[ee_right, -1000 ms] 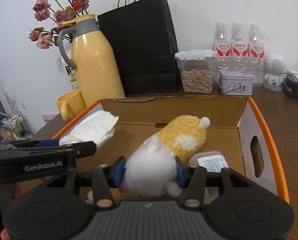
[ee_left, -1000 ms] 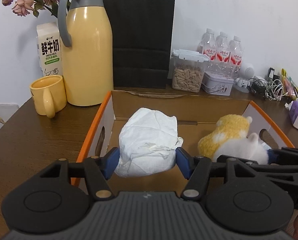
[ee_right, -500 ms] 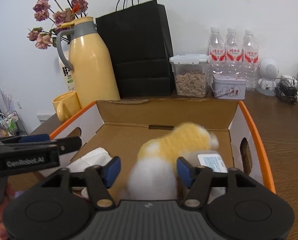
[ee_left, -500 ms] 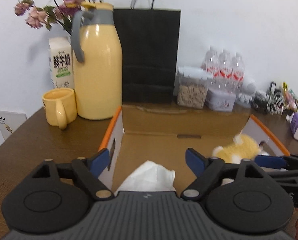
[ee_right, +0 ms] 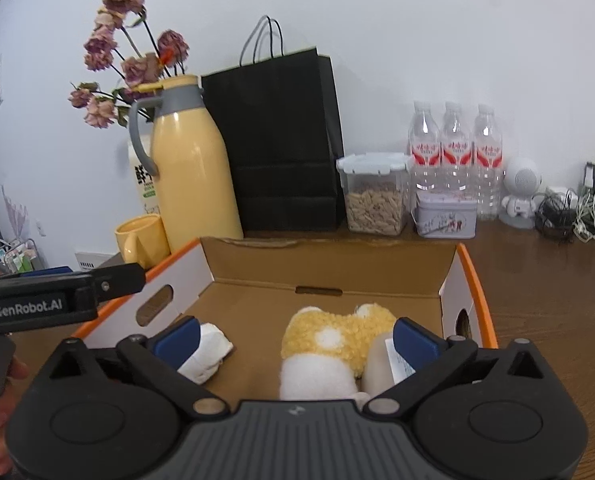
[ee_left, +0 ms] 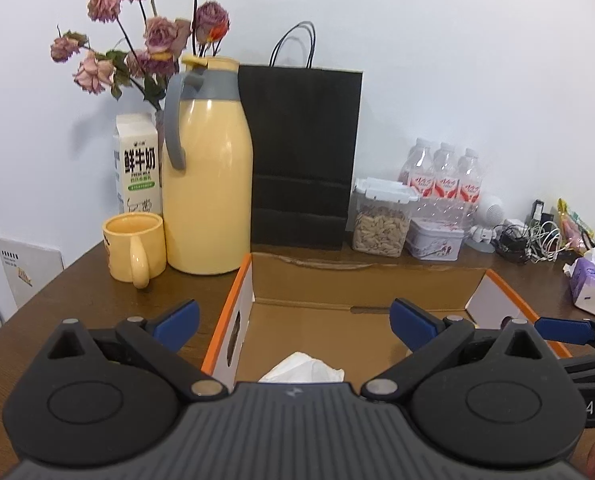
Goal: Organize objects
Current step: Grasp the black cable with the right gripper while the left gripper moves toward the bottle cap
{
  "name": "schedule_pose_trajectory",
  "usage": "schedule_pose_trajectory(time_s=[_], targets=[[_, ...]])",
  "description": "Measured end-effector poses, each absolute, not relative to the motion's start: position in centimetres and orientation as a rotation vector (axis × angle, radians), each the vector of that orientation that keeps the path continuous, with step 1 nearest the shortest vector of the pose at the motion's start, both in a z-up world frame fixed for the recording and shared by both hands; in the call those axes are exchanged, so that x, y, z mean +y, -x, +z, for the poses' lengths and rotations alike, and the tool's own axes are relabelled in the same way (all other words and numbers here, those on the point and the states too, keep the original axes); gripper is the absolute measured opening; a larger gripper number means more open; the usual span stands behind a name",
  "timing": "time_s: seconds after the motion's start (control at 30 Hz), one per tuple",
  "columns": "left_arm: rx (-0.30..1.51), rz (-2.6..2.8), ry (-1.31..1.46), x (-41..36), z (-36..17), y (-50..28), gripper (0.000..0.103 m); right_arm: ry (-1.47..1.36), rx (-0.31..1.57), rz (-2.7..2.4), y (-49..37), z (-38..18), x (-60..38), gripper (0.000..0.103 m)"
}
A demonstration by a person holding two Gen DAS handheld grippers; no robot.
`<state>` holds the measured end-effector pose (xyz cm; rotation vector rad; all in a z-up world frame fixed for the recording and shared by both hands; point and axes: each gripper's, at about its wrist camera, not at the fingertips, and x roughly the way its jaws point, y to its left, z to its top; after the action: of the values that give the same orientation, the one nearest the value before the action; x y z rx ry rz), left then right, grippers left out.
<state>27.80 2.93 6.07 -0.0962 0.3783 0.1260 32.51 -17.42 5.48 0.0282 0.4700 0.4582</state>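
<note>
An open cardboard box with orange rims [ee_left: 233,300] [ee_right: 471,276] stands on the brown table. A white crumpled cloth [ee_left: 303,368] [ee_right: 207,350] lies on its floor at the left. A yellow and white plush toy [ee_right: 329,348] lies on the floor at the right, beside a pale bottle with a label [ee_right: 385,368]. My left gripper [ee_left: 293,320] is open and empty above the cloth. My right gripper [ee_right: 295,338] is open and empty above the plush toy. The left gripper's body also shows in the right wrist view [ee_right: 57,296].
Behind the box stand a yellow thermos jug [ee_left: 207,168], a yellow mug [ee_left: 135,248], a milk carton [ee_left: 137,164], a black paper bag [ee_left: 303,156], a seed container [ee_left: 383,220], a tin [ee_left: 437,238], water bottles [ee_right: 455,152], cables [ee_left: 533,236] and a tissue pack [ee_left: 593,284].
Both grippers opened and let go: the cloth and the plush toy dropped into the box. Both grippers then pulled back and up.
</note>
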Motion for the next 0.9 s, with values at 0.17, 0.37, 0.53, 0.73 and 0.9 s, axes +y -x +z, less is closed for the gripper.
schedule_pose_trajectory(time_s=[0.17,0.37,0.53,0.73,0.9], targets=[[0.363,0.112,0.09,2.7,6.9,-26.1,0.103,-0.018,0.433,0.463,-30.7,6.6,-18.1,0.103],[0.38,0.118,0.077,2.9,7.2,-24.0,0.103,-0.006,0.429,0.46,-28.1,7.1,-19.5,0.103],[0.391,0.13,0.082,3.6,7.4,-21.8,0.103,0.004,0.43,0.451,-25.5,7.2,-20.8,0.103],[0.42,0.141,0.071,4.4,7.2,-19.2,0.103,0.029,0.447,0.439,-22.7,6.9,-22.2,0.103],[0.449,0.15,0.07,5.1,6.7,-17.5,0.103,0.053,0.482,0.427,-20.7,5.8,-23.2,0.103]])
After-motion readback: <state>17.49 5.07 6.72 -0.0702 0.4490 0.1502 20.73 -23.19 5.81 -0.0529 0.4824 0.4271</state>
